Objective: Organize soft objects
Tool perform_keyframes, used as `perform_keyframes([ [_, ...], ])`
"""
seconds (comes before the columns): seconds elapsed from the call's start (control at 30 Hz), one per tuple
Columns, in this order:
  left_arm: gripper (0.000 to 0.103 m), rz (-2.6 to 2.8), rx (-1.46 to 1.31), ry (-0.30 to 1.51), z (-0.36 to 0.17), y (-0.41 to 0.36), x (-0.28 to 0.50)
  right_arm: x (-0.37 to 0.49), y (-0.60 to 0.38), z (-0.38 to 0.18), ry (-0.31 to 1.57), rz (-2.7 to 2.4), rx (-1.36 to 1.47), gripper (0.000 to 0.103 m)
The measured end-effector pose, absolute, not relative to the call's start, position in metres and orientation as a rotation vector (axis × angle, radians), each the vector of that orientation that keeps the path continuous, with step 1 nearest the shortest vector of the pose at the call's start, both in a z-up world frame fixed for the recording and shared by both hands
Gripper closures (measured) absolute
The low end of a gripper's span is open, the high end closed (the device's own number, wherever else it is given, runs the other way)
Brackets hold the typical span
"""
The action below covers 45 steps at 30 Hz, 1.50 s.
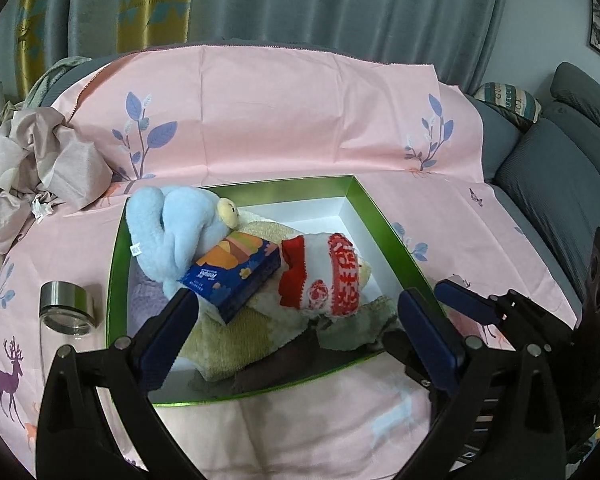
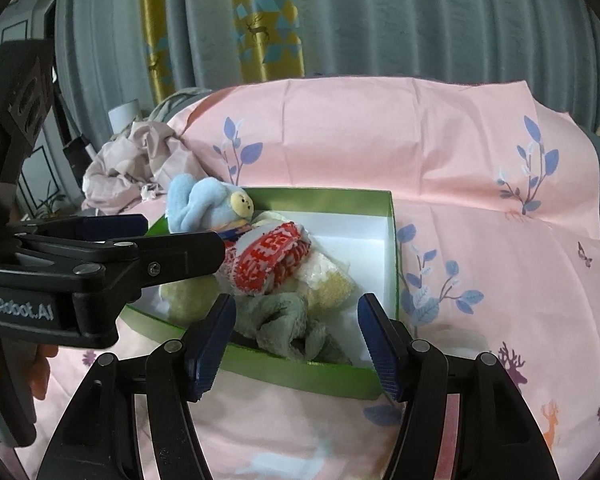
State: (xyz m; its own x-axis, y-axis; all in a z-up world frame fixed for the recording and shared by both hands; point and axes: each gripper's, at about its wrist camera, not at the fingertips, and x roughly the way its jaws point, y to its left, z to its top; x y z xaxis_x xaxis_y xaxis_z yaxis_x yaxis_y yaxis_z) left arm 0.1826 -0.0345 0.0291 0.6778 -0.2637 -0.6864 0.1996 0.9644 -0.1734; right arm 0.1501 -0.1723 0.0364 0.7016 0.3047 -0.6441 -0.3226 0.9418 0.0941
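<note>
Hovering released at lower frame, left gripper (image 1: 300, 320) and right gripper (image 2: 296, 338) flank green box (image 1: 384, 216) holding blue plush (image 1: 168, 232).

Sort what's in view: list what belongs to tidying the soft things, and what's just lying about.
Belongs to the job: green box; blue plush toy; red-and-white knit piece; yellow towel; grey-green cloth.

Lying about: glass jar; crumpled beige fabric; sofa cushion; blue tissue pack, not soft.
</note>
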Motion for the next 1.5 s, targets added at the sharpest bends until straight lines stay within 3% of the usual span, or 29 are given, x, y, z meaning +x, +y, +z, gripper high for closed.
perform_keyframes([
  [0.27,0.001,-0.255,-0.099,0.765,0.030,-0.024,0.149,0.110,-0.184,0.045,0.706,0.316,-0.009,0.039],
  [0.4,0.001,-0.250,-0.086,0.792,0.017,-0.020,0.130,0.090,-0.191,0.041,0.725,0.294,0.016,0.033],
  [0.83,0.001,-0.174,-0.062,0.890,-0.029,0.001,0.069,0.046,-0.182,0.012,0.823,0.185,-0.008,0.028],
  [1.5,0.001,-0.053,-0.089,0.779,0.041,0.024,0.099,0.080,-0.138,0.065,0.760,0.166,-0.035,0.028],
])
